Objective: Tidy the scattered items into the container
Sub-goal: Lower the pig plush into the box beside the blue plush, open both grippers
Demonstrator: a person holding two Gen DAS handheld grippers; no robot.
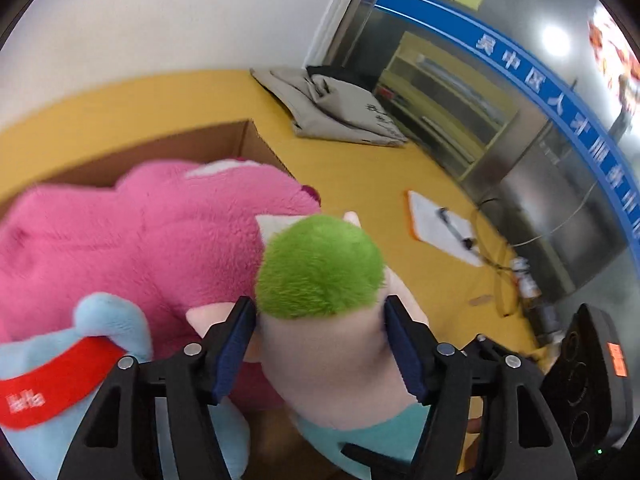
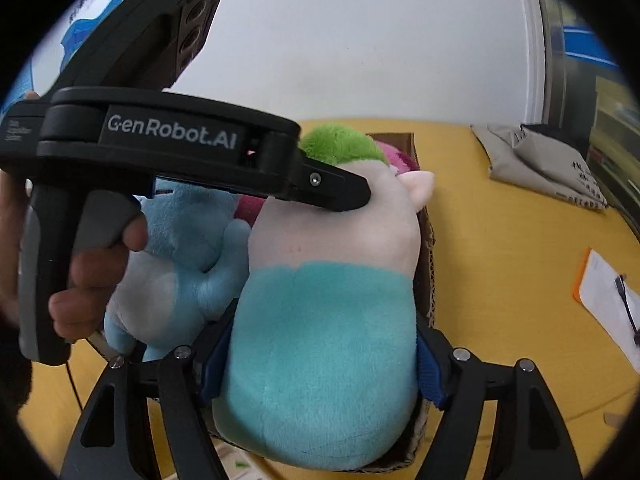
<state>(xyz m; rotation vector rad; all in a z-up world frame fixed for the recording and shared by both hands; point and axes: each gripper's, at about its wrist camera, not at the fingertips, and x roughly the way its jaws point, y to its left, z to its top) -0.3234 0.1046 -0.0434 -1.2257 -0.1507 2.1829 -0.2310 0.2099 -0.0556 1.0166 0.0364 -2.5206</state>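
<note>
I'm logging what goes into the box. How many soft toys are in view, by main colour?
Pink plush: 1
Light blue plush with a red band: 1
Green-topped plush with a teal base: 1
Total: 3

The green-topped one is held by both grippers, left gripper near its head, right gripper at its base, over the cardboard box.

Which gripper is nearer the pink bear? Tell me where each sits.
Left. The left gripper grips the doll at its head, beside the bear; the right gripper holds its teal end, farther off.
</note>
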